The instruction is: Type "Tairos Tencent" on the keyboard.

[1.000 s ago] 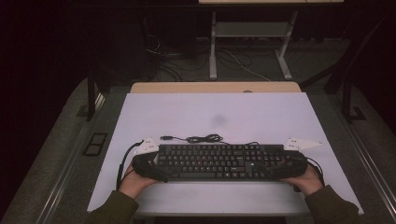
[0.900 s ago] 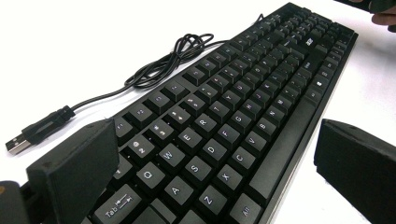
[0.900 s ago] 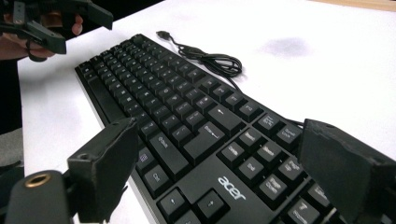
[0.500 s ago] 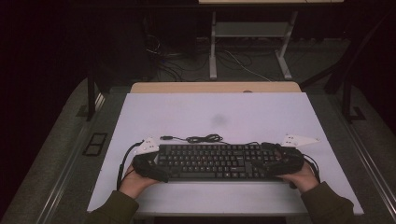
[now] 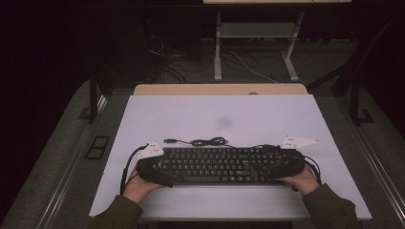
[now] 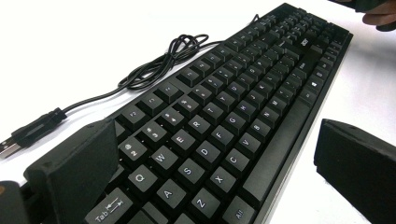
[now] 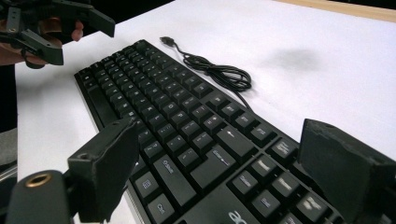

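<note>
left gripper: black body; two broad, blocky matte-black jaws with flat inner faces
left gripper plate: pale grey, three-cornered, small dark marks on top
left gripper cable: thin, black, looping off the outer side
right gripper: black body; jaws blocky, edges slightly worn
right gripper plate: pale grey, three-cornered, pointed outward
right gripper cable: thin, black
right gripper fitting: round brass-coloured insert in black housing
sleeves: olive green, long, reaching the wrists
</note>
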{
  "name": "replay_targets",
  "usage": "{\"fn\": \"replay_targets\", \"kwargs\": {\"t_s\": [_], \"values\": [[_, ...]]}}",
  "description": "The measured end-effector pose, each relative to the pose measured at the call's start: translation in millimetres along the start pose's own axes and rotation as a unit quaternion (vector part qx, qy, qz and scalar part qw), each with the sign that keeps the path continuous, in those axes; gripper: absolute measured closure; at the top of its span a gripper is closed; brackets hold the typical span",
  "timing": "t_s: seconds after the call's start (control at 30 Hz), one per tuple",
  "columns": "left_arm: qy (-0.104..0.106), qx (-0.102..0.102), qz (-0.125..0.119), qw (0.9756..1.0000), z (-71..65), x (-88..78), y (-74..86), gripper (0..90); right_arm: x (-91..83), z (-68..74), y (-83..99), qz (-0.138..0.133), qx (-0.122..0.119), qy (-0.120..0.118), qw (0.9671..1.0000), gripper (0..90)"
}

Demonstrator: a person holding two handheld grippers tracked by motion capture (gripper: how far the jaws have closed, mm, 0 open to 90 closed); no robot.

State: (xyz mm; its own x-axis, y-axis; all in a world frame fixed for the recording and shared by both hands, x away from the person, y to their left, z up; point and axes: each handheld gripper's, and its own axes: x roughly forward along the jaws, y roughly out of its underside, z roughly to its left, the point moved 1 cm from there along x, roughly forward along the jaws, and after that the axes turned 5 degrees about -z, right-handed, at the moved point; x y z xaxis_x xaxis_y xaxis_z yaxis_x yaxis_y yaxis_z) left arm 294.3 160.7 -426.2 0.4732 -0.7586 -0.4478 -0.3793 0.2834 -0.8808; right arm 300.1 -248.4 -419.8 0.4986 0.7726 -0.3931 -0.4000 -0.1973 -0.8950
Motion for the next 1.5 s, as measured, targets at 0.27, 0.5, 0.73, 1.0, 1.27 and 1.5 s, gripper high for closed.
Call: {"fn": "replay_targets", "kwargs": {"t_s": [0.27,0.5,0.73,1.0,1.27,1.5], "values": [[-0.001,0.001,0.001,1.0,-0.6,0.4,0.2,0.0,8.5,2.5,-4.7,0.002,0.0,-0.009,1.0,12.1],[0.0,0.0,-0.001,1.0,-1.1,0.6,-0.1,0.0,12.7,4.8,-8.6,-0.001,-0.002,-0.015,0.9999,12.1],[0.001,0.001,-0.001,1.0,-1.7,1.1,-0.3,0.0,21.4,6.8,-12.6,-0.002,-0.007,-0.022,0.9997,12.1],[0.001,0.002,0.0,1.0,-1.8,1.4,-0.3,0.0,27.3,9.6,-14.3,-0.004,-0.007,-0.027,0.9996,12.2],[0.003,0.003,0.002,1.0,-2.8,3.2,-0.5,0.0,32.5,11.4,-17.0,-0.007,-0.007,-0.035,0.9993,13.2],[0.003,0.003,0.002,1.0,-3.1,3.1,-0.7,0.0,40.0,13.3,-19.0,0.0,-0.015,-0.041,0.999,14.2]]}}
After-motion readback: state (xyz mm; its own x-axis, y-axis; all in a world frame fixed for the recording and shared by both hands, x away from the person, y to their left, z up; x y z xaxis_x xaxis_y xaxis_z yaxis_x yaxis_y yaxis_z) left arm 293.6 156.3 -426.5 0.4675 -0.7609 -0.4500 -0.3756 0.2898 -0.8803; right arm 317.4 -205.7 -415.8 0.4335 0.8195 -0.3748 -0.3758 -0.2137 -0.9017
